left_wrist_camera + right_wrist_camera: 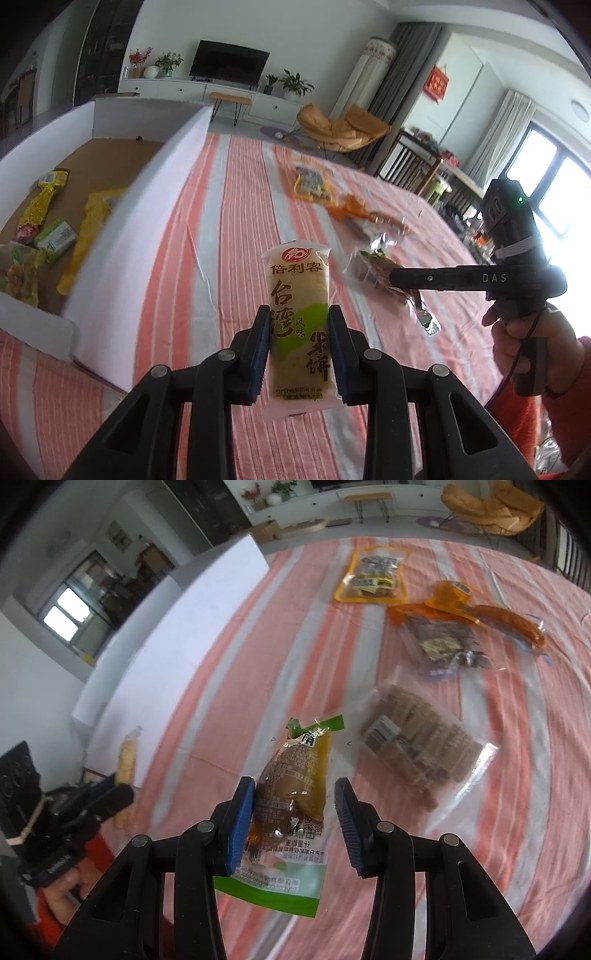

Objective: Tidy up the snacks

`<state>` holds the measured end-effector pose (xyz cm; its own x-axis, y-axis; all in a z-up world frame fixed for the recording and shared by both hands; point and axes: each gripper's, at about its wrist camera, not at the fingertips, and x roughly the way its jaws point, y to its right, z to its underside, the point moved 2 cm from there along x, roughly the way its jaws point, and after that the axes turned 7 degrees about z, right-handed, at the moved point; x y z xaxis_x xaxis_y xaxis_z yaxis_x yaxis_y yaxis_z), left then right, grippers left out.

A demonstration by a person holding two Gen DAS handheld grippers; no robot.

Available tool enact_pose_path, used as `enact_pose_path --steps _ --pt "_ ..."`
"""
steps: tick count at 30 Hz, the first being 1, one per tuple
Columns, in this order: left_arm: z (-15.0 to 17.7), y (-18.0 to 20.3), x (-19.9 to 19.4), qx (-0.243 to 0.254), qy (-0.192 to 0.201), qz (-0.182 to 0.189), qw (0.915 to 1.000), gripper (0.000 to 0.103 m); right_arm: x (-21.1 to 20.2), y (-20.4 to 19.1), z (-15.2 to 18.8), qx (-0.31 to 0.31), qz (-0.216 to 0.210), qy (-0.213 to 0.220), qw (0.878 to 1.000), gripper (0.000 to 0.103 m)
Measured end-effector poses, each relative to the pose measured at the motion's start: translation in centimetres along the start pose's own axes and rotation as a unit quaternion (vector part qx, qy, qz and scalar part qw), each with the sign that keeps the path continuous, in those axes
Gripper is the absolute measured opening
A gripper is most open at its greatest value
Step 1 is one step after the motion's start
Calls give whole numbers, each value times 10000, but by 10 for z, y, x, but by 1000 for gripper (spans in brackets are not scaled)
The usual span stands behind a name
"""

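A clear rice-cracker packet (297,295) with green and brown print stands upright between the pads of my left gripper (299,350), which is shut on its lower half, above the striped cloth. From the right wrist view the same packet (127,757) sticks up from the left gripper (118,794). My right gripper (295,823) is shut on a green-edged pouch (291,786) of brown food. Its left pad presses the pouch and its right pad sits close at the other side. The left wrist view shows the right gripper (393,277) from the side, at that pouch (373,266).
A white cardboard box (147,221) stands open on the left, with several snack packets (44,206) inside. On the pink-striped cloth (517,775) lie a yellow bag (371,576), orange packets (461,602), a dark packet (447,642) and a clear bag of biscuit sticks (417,746).
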<state>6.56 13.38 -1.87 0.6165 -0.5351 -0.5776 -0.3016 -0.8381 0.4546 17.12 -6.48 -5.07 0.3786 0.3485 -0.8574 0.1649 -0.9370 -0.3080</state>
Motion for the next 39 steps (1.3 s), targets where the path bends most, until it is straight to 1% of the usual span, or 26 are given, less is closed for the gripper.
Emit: enact_pose_path --steps 3,5,7,8,10,11,12,13,14,15,16,18,20,23,25,26,28,29,30,31,32,34,36,37,38,39 --pt "-25 -16 -31 -134 352 -73 9993 30 -14 -26 -21 84 -532 188 9984 47" --pt "-45 -38 -57 -228 605 -305 9974 30 -21 -52 -40 42 -876 332 9956 47" --pt "-65 -69 -81 -363 774 -652 9942 30 -26 -93 -64 -83 -1308 477 9902 47" --pt "-71 -81 -87 -411 802 -779 9929 30 -25 -110 -73 -142 -1459 516 9879 47" --pt "-84 -119 -98 -544 750 -1222 9882 30 -18 -158 -96 -322 -1738 598 9824 47" --pt "-86 -132 -98 -592 658 -1427 9858 33 -12 -180 -105 -426 -1805 653 9805 47" --pt "-89 -151 -99 -657 509 -1732 9814 43 -4 -200 -113 -500 -1868 720 9785 48" --pt "-89 -161 -99 -707 432 -1906 9782 65 3 -214 -118 -525 -1953 781 9762 50" --pt "-88 -173 -99 -813 360 -2074 9742 76 11 -228 -123 -516 -2074 870 9730 57" --pt "-84 -182 -103 -924 354 -2115 9724 83 19 -239 -125 -507 -2121 933 9715 81" --pt "-80 -185 -106 -978 396 -2093 9721 83 25 -244 -126 -502 -2066 972 9723 91" --pt "-68 -182 -114 -1030 536 -2086 9711 84 30 -242 -117 -568 -1942 1181 9722 91" --pt "-58 -161 -115 -948 710 -1996 9727 84 30 -225 -99 -748 -1688 1321 9739 91" --pt "-48 -114 -108 -595 836 -1518 9831 88 39 -172 -62 -1108 -715 1482 9801 91" --pt "-40 -70 -91 -249 749 -1037 9915 97 42 -129 -40 -1200 -99 1467 9818 91" --pt "-37 -52 -84 -131 683 -850 9940 99 41 -107 -30 -1217 197 1476 9813 91" --pt "-35 -13 -56 128 447 -363 9983 102 31 -53 -7 -1221 913 1568 9758 91" --pt "-31 8 -34 260 211 -61 9994 102 23 -33 1 -1173 1154 1608 9732 91" --pt "-22 23 -13 368 -28 154 9992 103 14 -6 12 -1059 1456 1643 9698 91" --pt "-13 36 8 483 -279 276 9981 103 6 17 20 -935 1736 1639 9666 91" --pt "-6 45 24 585 -468 292 9968 103 1 40 26 -798 2033 1580 9630 91" --pt "14 55 73 792 -933 132 9924 102 -8 82 38 -480 2546 1454 9548 91" --pt "23 50 107 781 -1148 -104 9903 102 -17 117 45 -119 2805 1330 9505 91" --pt "26 50 118 762 -1175 -225 9899 102 -20 133 48 71 2898 1262 9487 91" --pt "27 44 130 749 -1165 -455 9893 102 -22 149 49 235 2955 1207 9474 91" --pt "27 43 139 757 -1146 -606 9887 102 -23 160 52 372 2971 1156 9471 91"
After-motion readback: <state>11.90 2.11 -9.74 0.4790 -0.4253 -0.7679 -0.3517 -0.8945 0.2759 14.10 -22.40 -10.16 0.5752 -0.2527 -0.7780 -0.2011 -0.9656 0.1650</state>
